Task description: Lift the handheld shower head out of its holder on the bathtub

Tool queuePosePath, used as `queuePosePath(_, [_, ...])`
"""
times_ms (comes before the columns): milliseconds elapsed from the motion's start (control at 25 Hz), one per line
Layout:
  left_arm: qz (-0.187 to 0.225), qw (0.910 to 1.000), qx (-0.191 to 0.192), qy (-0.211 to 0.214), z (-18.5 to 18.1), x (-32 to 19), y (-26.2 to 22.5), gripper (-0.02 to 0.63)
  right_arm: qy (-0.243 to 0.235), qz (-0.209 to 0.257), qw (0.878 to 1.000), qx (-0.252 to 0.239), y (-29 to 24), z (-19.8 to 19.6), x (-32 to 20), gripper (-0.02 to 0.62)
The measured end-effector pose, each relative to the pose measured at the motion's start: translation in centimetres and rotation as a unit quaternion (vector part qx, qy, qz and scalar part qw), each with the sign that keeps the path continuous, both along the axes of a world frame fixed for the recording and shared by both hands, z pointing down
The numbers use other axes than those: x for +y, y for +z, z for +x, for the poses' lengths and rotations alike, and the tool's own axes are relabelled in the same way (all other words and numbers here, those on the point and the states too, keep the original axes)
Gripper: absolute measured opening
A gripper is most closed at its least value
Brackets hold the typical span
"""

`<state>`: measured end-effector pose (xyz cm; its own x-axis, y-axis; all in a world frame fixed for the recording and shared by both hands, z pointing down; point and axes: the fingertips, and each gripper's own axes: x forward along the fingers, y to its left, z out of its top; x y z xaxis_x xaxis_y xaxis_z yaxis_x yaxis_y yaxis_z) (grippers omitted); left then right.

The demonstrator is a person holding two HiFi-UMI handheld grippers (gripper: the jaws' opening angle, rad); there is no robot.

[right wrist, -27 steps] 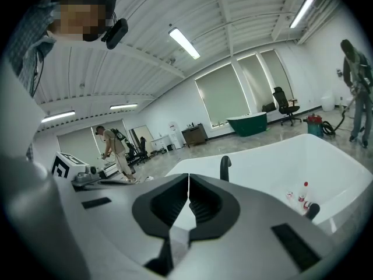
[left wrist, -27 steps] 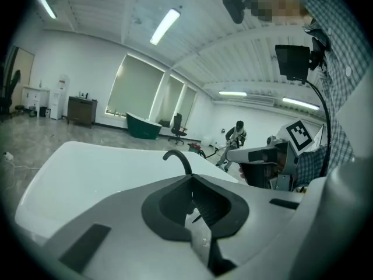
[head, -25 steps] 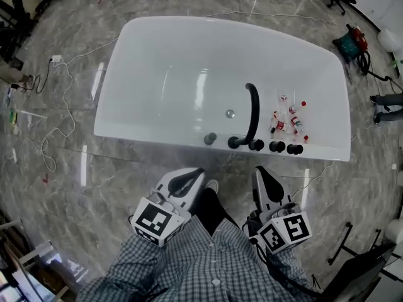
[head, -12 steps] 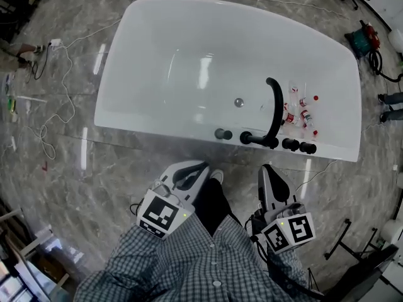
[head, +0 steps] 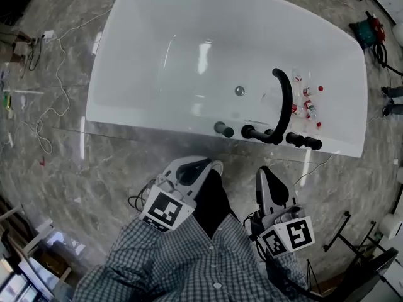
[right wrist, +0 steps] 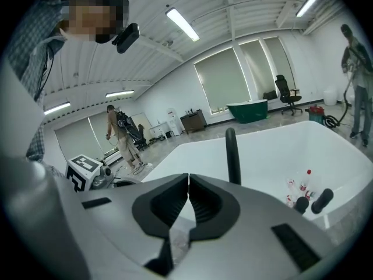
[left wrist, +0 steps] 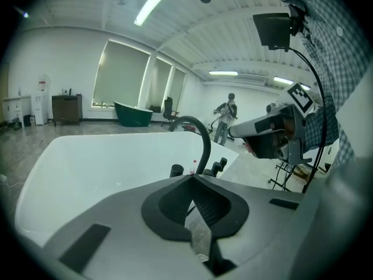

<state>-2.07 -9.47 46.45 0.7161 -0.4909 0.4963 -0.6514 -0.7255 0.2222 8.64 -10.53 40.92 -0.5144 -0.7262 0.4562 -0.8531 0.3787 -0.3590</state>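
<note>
A white bathtub (head: 157, 17) fills the top of the head view. On its near rim stands a row of black fittings: a round knob (head: 223, 129), an arched spout (head: 283, 99), and further knobs to the right. The slanted black piece at the row's right end (head: 313, 143) (right wrist: 322, 200) looks like the handheld shower head in its holder. My left gripper (head: 195, 164) (left wrist: 191, 177) and right gripper (head: 267, 172) (right wrist: 188, 177) are both shut and hold nothing. They hang close to my torso, well short of the rim, and point toward the fittings.
Several small red-capped bottles (head: 308, 102) lie in the tub right of the spout, near a metal drain (head: 239, 91). White cables (head: 56, 99) trail over the marble floor at the left. A black stand (head: 340, 238) is at the right. People stand far off (left wrist: 224, 115) (right wrist: 119, 139).
The tub has grown larger and slid up in the head view, and the fitting row has shifted right. Both grippers have sunk slightly and stay shut.
</note>
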Motion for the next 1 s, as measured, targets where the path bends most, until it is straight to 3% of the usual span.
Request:
queuePosePath(640, [-0.020, 0.9981, -0.030, 0.050, 1.3, -1.6, 7.7, 0.009, -0.006, -0.039, 0.999, -0.010, 4.5, 0.5, -0.8, 0.018])
queuePosePath(1000, [-0.019, 0.9985, -0.026, 0.044, 1.7, -2.5, 11.1, 0.011, -0.013, -0.063, 0.998, -0.013, 7.9, 1.0, -1.5, 0.018])
